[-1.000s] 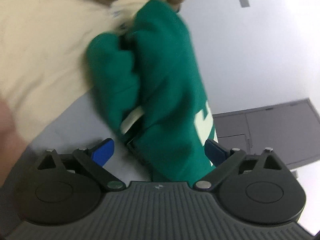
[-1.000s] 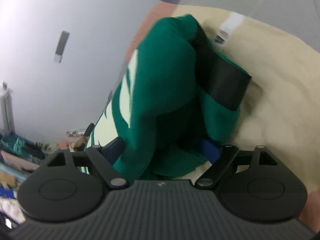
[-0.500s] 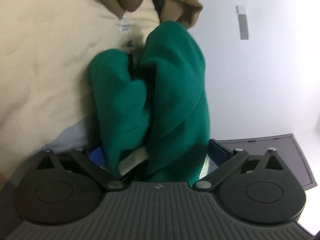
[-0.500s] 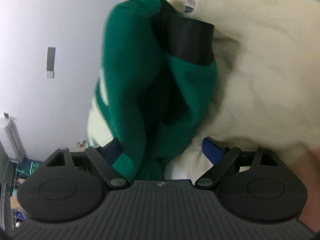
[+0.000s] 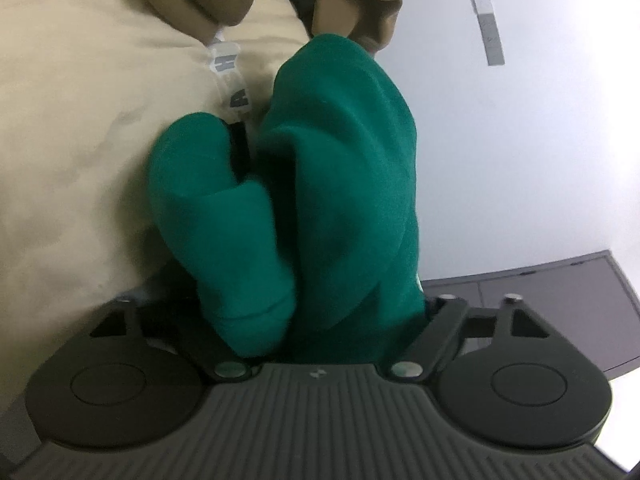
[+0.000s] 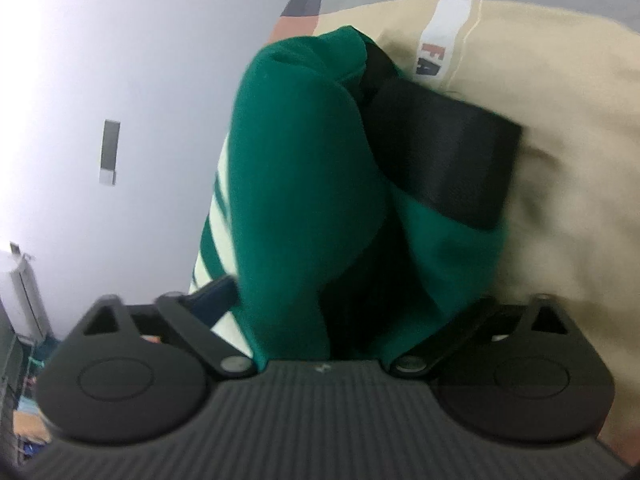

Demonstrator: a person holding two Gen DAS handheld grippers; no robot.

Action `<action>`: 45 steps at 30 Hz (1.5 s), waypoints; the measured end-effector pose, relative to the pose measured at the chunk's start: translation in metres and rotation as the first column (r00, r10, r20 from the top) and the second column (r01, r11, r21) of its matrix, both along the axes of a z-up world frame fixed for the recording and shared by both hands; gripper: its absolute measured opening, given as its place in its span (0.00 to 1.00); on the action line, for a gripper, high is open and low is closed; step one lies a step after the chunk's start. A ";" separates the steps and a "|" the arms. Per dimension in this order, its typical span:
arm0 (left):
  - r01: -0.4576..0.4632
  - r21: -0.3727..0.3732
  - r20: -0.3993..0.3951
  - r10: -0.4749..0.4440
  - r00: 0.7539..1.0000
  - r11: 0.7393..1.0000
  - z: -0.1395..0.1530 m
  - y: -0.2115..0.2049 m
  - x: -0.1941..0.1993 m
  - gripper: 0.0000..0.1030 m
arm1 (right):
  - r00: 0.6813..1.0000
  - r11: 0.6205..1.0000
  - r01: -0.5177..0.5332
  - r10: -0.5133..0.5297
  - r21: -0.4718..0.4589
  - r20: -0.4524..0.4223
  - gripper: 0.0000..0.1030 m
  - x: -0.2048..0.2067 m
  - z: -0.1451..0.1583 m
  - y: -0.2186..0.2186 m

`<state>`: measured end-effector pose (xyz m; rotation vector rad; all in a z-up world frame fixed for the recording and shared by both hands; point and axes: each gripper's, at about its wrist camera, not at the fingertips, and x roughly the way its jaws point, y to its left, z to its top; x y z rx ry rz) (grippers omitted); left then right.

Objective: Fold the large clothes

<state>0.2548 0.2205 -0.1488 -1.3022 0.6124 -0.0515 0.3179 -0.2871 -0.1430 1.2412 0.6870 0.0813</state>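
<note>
A green garment (image 5: 320,200) with pale stripes fills the middle of both wrist views. In the left wrist view it hangs bunched between the fingers of my left gripper (image 5: 320,304), which is shut on it; the fingertips are hidden by the cloth. In the right wrist view the green garment (image 6: 304,200) with a black band (image 6: 444,160) bunches between the fingers of my right gripper (image 6: 332,300), shut on it. One blue fingertip (image 6: 216,292) shows at the left.
The person's cream top (image 5: 80,120) is close behind the garment, and shows in the right wrist view (image 6: 560,120) too. A pale ceiling (image 5: 520,160) lies beyond. A dark grey cabinet (image 5: 560,300) is at lower right.
Both grippers have drawn the green garment closer to the cream top. The cloth now covers more of both grippers' fingers, and the views have tilted further upward.
</note>
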 end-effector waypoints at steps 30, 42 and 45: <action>0.181 0.225 0.153 -0.218 0.964 0.957 0.112 -0.055 -0.051 0.38 | 0.883 0.892 -0.218 0.353 -0.397 0.310 0.40 -0.029 0.117 -0.062; 0.235 0.256 0.287 -0.306 0.908 0.938 0.202 -0.174 -0.024 0.38 | 0.855 0.914 -0.041 0.242 -0.405 0.459 0.40 -0.070 0.197 -0.170; 0.259 0.252 0.287 -0.327 0.900 0.933 0.205 -0.212 0.004 0.38 | 0.858 0.914 0.014 0.197 -0.404 0.474 0.40 -0.067 0.199 -0.201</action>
